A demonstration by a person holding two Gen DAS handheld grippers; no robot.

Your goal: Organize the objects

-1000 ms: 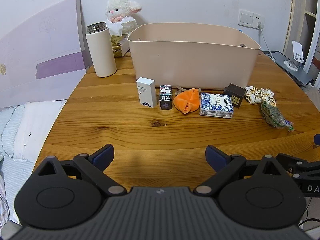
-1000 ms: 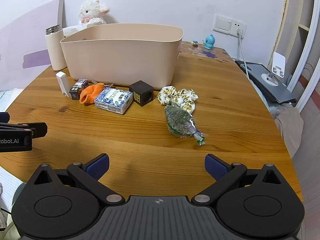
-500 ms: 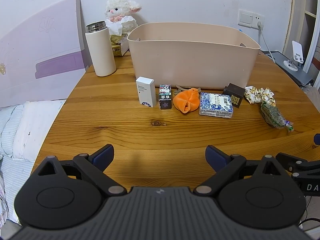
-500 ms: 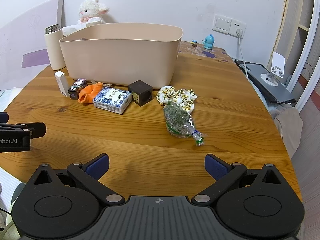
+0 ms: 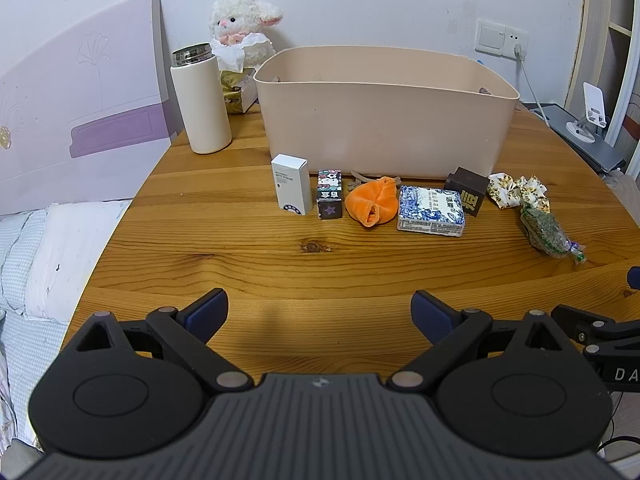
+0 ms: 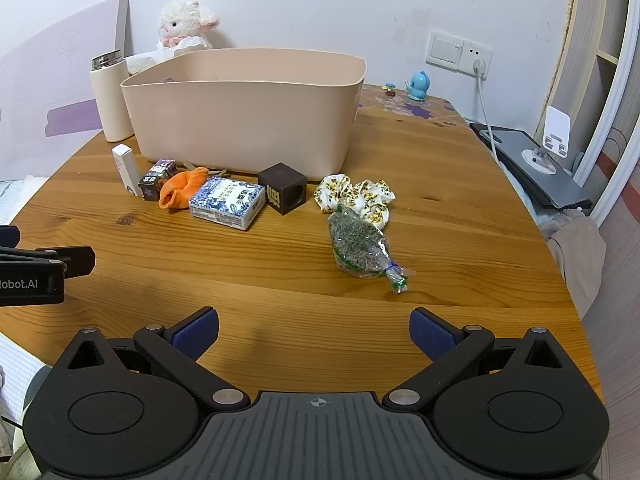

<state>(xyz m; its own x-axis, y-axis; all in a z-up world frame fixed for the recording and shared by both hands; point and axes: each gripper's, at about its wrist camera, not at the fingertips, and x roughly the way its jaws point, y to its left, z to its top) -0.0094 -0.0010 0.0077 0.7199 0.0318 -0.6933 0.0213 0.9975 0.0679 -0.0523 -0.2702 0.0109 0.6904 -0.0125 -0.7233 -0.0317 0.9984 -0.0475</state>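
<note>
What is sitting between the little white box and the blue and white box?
Two things, seen in the left wrist view: between the white box and the blue and white box stand a small cartoon-printed box, then a crumpled orange cloth.

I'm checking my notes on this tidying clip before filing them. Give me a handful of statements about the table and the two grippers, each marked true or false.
1. Both the left gripper and the right gripper have their jaws apart and hold nothing. True.
2. The orange cloth lies inside the beige bin. False: it lies on the table in front of the bin.
3. The white box stands upright at the left end of the row of small things. True.
4. The bag of dried herbs leans against the white bottle. False: it lies flat near the right end of the row, far from the bottle.
5. The dark cube sits on top of the blue-patterned box. False: it rests on the table beside it.
</note>
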